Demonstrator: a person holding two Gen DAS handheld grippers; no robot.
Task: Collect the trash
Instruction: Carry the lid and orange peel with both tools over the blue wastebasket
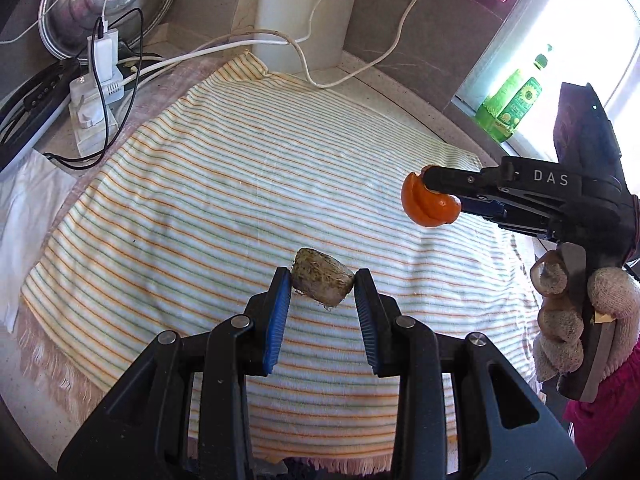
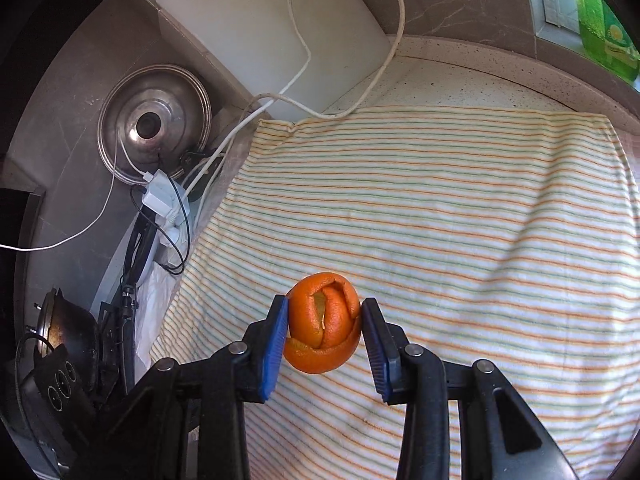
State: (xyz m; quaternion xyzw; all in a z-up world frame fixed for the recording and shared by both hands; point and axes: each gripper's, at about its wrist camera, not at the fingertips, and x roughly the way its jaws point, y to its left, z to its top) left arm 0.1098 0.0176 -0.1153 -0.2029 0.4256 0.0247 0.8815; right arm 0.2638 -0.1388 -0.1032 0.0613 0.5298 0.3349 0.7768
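Note:
My left gripper (image 1: 322,280) is shut on a grey-brown fibrous lump (image 1: 323,282), held above the striped towel (image 1: 240,184). Its blue pads (image 1: 279,312) press the lump from both sides. To the right in the same view, my right gripper (image 1: 438,200) holds a curled orange peel (image 1: 424,204) in the air, with a gloved hand (image 1: 576,316) on its handle. In the right wrist view the orange peel (image 2: 324,324) sits squeezed between the blue pads (image 2: 274,344) of my right gripper (image 2: 325,328), above the striped towel (image 2: 440,220).
A white cutting board (image 2: 272,36) leans on the back wall with white cables (image 1: 304,56) across it. A metal lid (image 2: 154,124), a power strip with chargers (image 1: 100,92) and a dark pot (image 2: 60,328) crowd the left. A green bottle (image 1: 516,100) stands on the windowsill.

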